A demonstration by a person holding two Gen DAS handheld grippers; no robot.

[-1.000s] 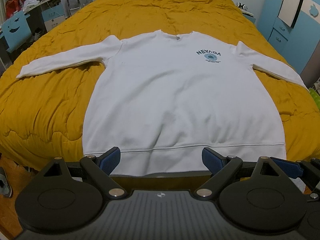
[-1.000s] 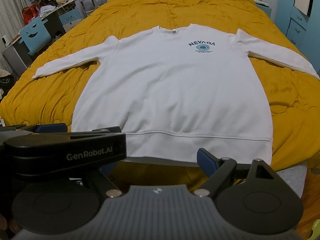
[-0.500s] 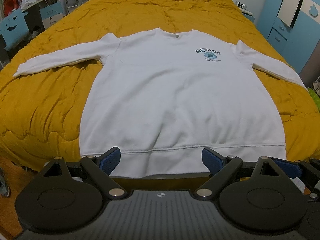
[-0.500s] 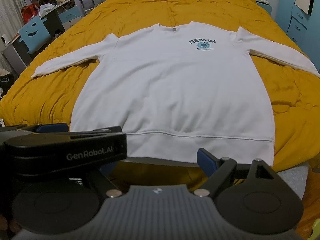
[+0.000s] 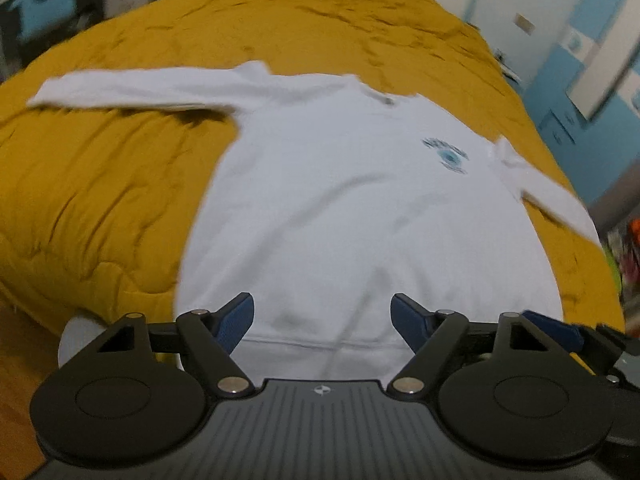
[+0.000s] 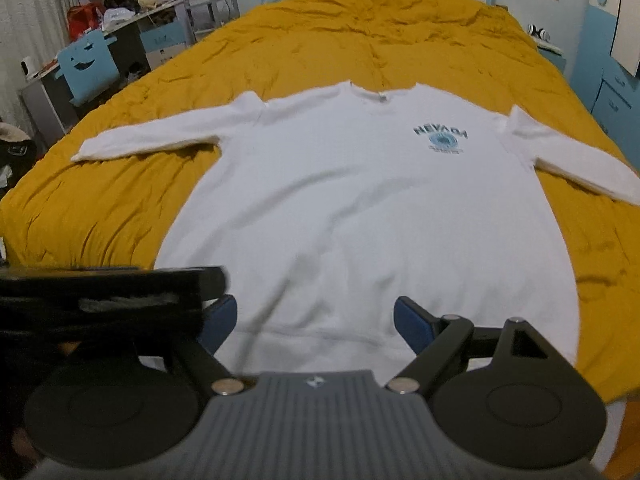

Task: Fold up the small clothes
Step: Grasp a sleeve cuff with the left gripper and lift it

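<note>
A white long-sleeved sweatshirt (image 5: 360, 208) with a blue NEVADA print (image 6: 440, 138) lies flat, front up, on a mustard-yellow bed, sleeves spread to both sides; it also fills the right wrist view (image 6: 360, 208). My left gripper (image 5: 322, 316) is open and empty, just above the sweatshirt's bottom hem. My right gripper (image 6: 316, 320) is open and empty, over the hem too. The left gripper's body (image 6: 108, 296) shows as a blurred black bar at the left of the right wrist view.
The yellow quilt (image 6: 380, 32) covers the whole bed. A desk with a blue chair (image 6: 86, 66) and cluttered shelves stands left of the bed. Blue cabinets (image 6: 612, 100) stand to the right. Wooden floor (image 5: 24, 364) shows at the bed's near edge.
Both grippers have moved forward over the hem. The left wrist view has swung and tilted, blurred by motion. The sweatshirt has not moved. Both grippers stay open.
</note>
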